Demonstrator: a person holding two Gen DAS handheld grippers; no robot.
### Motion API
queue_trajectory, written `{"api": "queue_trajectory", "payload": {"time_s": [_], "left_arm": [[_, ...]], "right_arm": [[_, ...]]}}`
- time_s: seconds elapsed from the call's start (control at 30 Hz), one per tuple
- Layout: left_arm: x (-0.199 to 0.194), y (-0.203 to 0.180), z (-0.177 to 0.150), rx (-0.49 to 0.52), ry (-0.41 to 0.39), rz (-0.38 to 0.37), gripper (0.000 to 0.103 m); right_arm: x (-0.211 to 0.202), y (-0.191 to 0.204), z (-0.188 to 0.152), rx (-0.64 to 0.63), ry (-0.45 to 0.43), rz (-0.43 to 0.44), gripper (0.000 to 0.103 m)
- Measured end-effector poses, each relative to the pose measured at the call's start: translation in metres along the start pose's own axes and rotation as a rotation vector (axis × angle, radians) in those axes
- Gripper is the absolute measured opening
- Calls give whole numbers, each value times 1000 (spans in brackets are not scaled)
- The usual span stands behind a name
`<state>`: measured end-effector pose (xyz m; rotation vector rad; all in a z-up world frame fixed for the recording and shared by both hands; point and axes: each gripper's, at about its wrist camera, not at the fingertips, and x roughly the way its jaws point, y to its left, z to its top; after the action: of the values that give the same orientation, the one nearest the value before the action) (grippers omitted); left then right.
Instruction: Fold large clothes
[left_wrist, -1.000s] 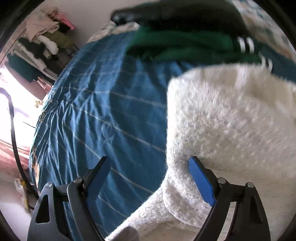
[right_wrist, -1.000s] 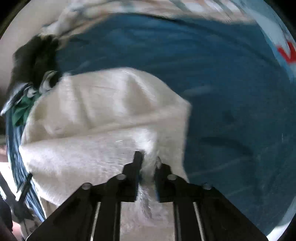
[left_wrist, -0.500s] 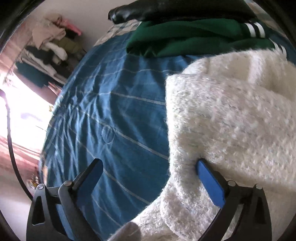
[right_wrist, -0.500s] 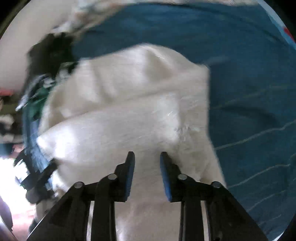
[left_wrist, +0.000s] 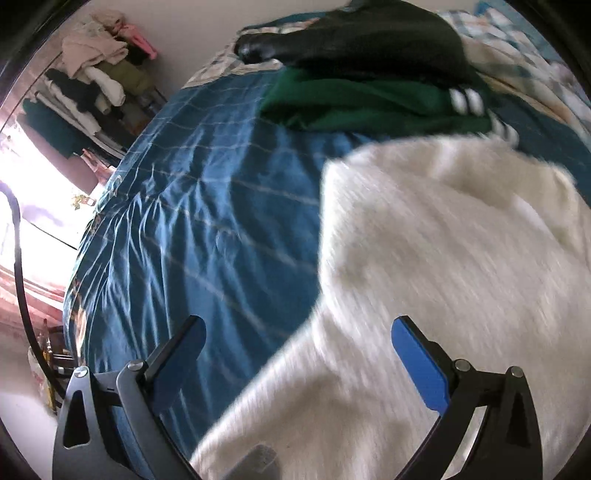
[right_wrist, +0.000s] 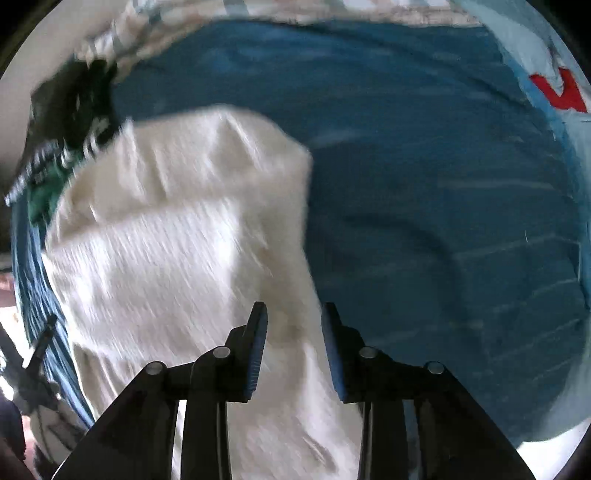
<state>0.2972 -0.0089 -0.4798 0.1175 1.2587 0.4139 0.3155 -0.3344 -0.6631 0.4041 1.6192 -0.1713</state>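
A fluffy white garment (left_wrist: 443, 266) lies partly folded on the blue bed sheet (left_wrist: 207, 221). It also shows in the right wrist view (right_wrist: 177, 251). My left gripper (left_wrist: 295, 354) is wide open over the garment's left edge and holds nothing. My right gripper (right_wrist: 293, 339) is open with a small gap, above the garment's right edge, and nothing is between its pads. Both views are blurred by motion.
A green garment with white stripes (left_wrist: 369, 103) and a black garment (left_wrist: 362, 40) lie at the far side of the bed. Piled clothes (left_wrist: 96, 77) sit by the wall at the left. A light blue cloth with a red mark (right_wrist: 557, 92) lies at the right.
My right gripper was shut on the white garment's edge, then opened and let it go. My left gripper stayed open and drew back a little from the garment.
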Motion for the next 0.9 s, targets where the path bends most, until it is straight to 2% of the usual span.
{"api": "queue_trajectory", "payload": {"time_s": [0.1, 0.17, 0.2, 0.23, 0.27, 0.3, 0.37, 0.43, 0.53, 0.6, 0.67, 0.7, 0.73, 0.77, 0.83, 0.9], "left_arm": [[-9, -29, -29, 44, 46, -33, 103], [-7, -55, -51, 70, 66, -69, 103], [-4, -67, -60, 89, 67, -61, 103], [1, -79, -70, 113, 83, -36, 103], [9, -92, -82, 130, 114, -21, 103], [14, -97, -89, 124, 129, -15, 103], [20, -101, -98, 81, 121, 10, 103], [22, -100, -101, 36, 107, 19, 103], [26, -101, -103, -27, 66, 14, 103], [27, -96, -103, -84, 71, -1, 103], [25, -90, -102, -96, 98, -14, 103], [23, -88, -102, -96, 112, -5, 103], [18, -87, -103, -93, 118, 11, 103], [11, -87, -106, -89, 118, 43, 103], [-5, -87, -114, -76, 112, 78, 103], [-24, -92, -126, -40, 115, 161, 103]], "right_arm": [[21, -12, -12, -46, 58, -16, 32], [45, -16, -14, -69, 117, 16, 32], [56, -16, -15, -74, 144, 41, 32], [70, -17, -16, -85, 168, 67, 29], [78, -20, -17, -97, 167, 43, 10], [84, -33, -19, -98, 147, -14, 10], [93, -59, -18, -1, 161, 61, 11], [91, -70, -17, 28, 186, 126, 14], [75, -75, -29, -15, 249, 211, 27], [66, -80, -44, -64, 279, 242, 42], [66, -93, -68, -103, 328, 259, 43], [72, -96, -77, -111, 351, 265, 41], [80, -101, -87, -116, 373, 272, 31], [88, -108, -98, -115, 391, 254, 11], [107, -126, -116, -81, 414, 239, 10], [104, -126, -116, -123, 401, 239, 11]]}}
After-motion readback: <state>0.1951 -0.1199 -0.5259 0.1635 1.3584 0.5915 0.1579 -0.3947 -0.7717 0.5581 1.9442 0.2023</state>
